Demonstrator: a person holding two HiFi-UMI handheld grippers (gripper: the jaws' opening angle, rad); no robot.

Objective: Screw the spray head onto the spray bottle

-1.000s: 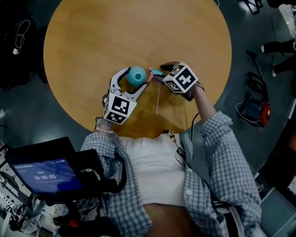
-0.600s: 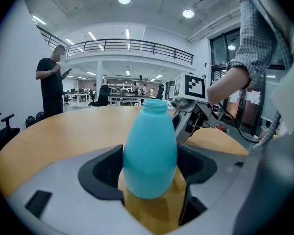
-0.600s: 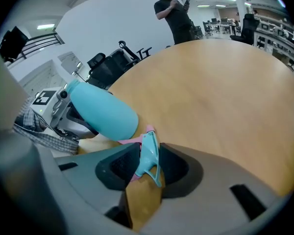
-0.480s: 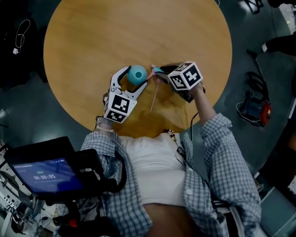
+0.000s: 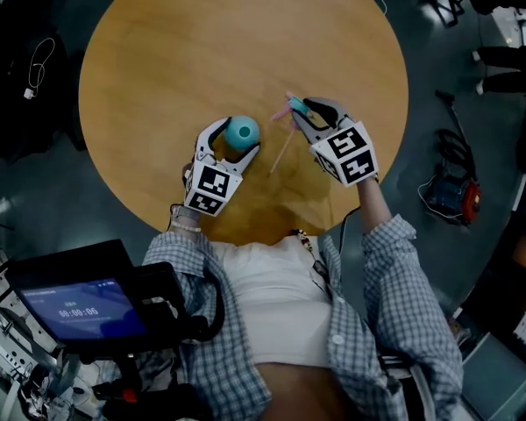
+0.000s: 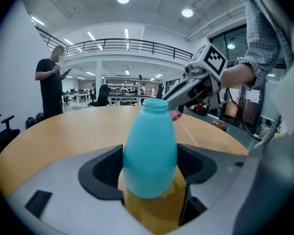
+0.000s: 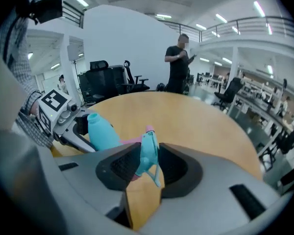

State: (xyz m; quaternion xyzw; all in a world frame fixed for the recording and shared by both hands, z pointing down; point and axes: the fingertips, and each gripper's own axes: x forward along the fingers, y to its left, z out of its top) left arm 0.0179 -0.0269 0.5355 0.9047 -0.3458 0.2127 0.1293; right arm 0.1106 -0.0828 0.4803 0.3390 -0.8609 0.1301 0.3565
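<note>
My left claw (image 5: 235, 139) clamps the turquoise spray bottle (image 5: 242, 132), which stands upright on the round tabletop (image 5: 228, 42). My right claw (image 5: 305, 110), its jaws just having closed in, grips the turquoise-and-pink spray head (image 5: 291, 109) near the bottle's right, with the dip tube (image 5: 282, 152) dangling.

Teal bottle (image 6: 149, 151) upright, uncapped; teal/pink spray head (image 7: 148, 153) nearby w/ tube dangling

Left gripper (image 5: 238, 137) close in front of the torso, jaws clamped on the spray bottle (image 5: 242, 132), right gripper (image 5: 300, 110) further out on an arm in a checked sleeve (image 5: 394, 261), tilted downward, jaws just now closing, pads pressing the spray head (image 5: 291, 109) between them
</note>
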